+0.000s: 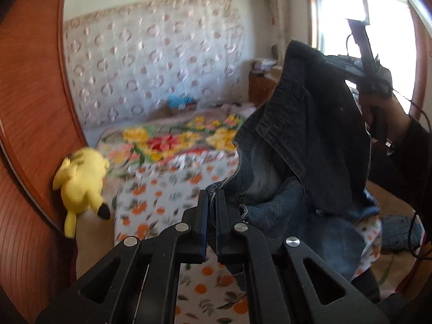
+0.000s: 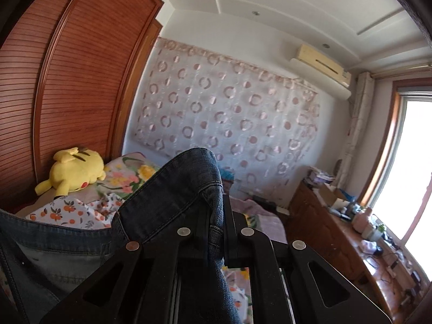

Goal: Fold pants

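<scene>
Two grippers, both clamped on denim, and you've got the jeans (image 1: 310, 135) up in the air over the bed (image 1: 167, 189). Closest to you, your left gripper (image 1: 212, 197) has its jaws clenched on a stitched edge of the cloth, low down, near the orange-print sheet. Your right gripper (image 2: 216, 202) is shut tight on another seamed edge, with a fold of denim humped over its tip; from the left camera you can see it held higher, by the window side. Between them the jeans sag in a heavy, bunched drape, part of it resting on the bed. This is thick, soft, floppy stuff, I'd say weighty enough to drag on a pinch, not slippery, nothing to break. Hold by seams and hems, where the layers are thickest. Further back, a yellow plush toy (image 2: 73, 170) lies against the wooden wardrobe (image 2: 75, 81), well clear of the jeans. Beyond that hangs the patterned curtain (image 2: 221, 108).
</scene>
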The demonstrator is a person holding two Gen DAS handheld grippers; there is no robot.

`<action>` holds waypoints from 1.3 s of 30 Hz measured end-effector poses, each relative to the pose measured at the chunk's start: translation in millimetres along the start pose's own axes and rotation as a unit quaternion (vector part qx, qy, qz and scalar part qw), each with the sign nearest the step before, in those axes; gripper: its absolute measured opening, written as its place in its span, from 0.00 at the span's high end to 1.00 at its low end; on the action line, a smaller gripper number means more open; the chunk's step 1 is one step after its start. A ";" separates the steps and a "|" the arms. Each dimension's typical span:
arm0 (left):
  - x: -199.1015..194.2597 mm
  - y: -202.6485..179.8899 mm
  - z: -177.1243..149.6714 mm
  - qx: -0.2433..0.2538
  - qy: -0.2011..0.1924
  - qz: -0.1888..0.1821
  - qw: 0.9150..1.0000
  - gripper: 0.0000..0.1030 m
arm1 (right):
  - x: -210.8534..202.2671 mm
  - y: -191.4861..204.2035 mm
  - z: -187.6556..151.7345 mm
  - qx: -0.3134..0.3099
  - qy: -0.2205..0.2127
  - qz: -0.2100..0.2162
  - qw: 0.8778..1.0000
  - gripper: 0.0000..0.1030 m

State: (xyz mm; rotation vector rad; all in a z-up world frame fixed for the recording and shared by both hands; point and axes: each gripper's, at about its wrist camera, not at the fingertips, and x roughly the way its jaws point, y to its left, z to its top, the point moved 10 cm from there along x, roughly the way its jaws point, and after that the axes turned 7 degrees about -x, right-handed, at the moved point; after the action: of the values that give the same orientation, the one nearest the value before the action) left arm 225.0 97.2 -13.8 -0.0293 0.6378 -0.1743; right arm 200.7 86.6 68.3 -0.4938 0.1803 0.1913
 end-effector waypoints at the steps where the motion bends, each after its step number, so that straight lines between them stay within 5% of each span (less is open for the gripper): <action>1: 12.3 9.6 -12.2 -0.011 0.013 0.004 1.000 0.95 | 9.4 17.8 -1.3 -0.003 0.004 0.010 1.000 0.93; 5: 42.4 30.8 -44.8 -0.043 0.042 0.005 0.998 0.95 | 41.6 65.2 1.7 -0.014 0.021 0.040 0.999 0.93; 12: 35.3 52.9 -52.0 -0.085 0.038 0.000 0.996 0.95 | 72.8 78.4 23.0 -0.009 -0.014 0.087 0.996 0.93; 17: 14.7 82.5 -63.5 -0.127 0.035 0.010 0.991 0.95 | 130.0 -6.7 -27.8 -0.010 -0.035 0.133 0.990 0.93; 20: 2.0 93.2 -78.4 -0.144 0.040 0.021 0.989 0.95 | 164.2 -18.2 -42.7 -0.018 -0.032 0.161 0.986 0.93; 25: 12.1 102.5 -108.5 -0.152 0.073 0.046 0.985 0.95 | 202.4 -11.5 -108.1 -0.046 0.060 0.209 0.975 0.92; 29: 12.6 98.1 -104.6 -0.142 0.067 0.052 0.986 0.94 | 192.1 -33.8 -160.6 -0.026 0.100 0.238 0.966 0.71; 34: 5.6 89.3 -77.6 -0.121 0.034 0.042 0.991 0.56 | 152.1 -92.9 -214.9 0.013 0.119 0.242 0.963 0.67; 39: 19.2 69.6 -50.6 -0.099 0.019 0.027 0.995 0.51 | 98.7 -158.0 -286.3 0.048 0.140 0.216 0.965 0.57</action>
State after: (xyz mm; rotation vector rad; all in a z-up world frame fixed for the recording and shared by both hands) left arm 220.7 163.7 -71.4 -0.1990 0.6916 -0.0590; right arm 295.8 -175.1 -129.5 -0.3772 0.5733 0.5377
